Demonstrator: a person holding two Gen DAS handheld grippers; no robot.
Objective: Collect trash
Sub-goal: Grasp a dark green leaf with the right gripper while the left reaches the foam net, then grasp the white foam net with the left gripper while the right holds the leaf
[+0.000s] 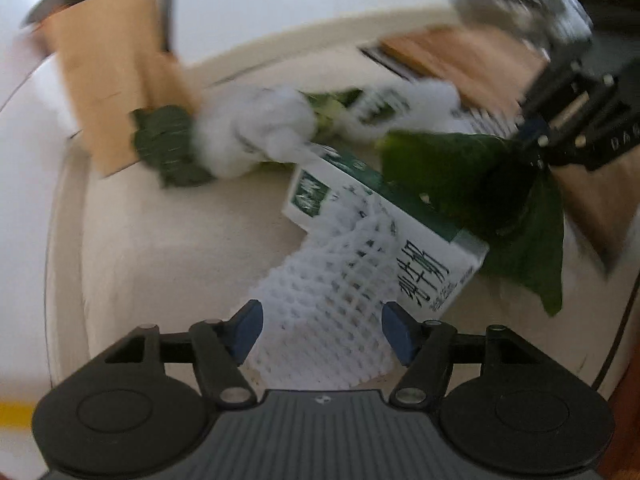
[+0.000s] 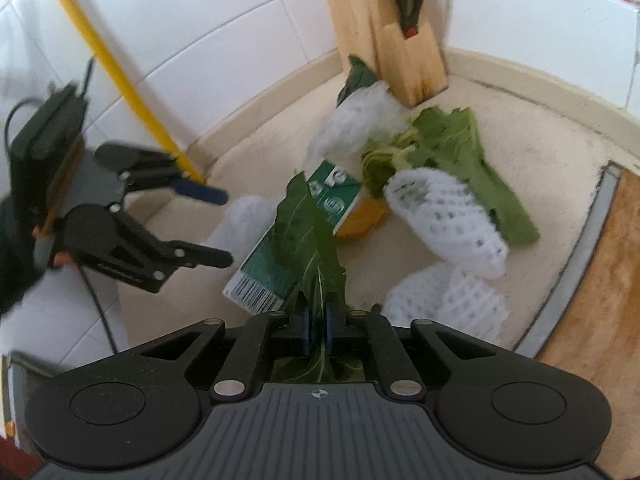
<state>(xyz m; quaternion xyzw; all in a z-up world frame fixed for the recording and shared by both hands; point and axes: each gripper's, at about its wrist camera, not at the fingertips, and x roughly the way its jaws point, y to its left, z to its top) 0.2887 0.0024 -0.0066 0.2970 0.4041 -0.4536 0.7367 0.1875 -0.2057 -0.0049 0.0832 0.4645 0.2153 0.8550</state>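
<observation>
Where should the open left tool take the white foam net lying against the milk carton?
Take the white foam mesh sleeve at its near free end, coming straight ahead between the left tool fingers. That end lies flat, clear of the green-and-white milk carton and soft enough to pinch.

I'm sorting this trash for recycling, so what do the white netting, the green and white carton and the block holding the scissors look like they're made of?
White netting: soft foam mesh, matte, open stretchy cells. Green and white carton: likely coated paperboard, smooth printed faces, sharp folded edges. Block: pale wood, visible grain, light finish.
</observation>
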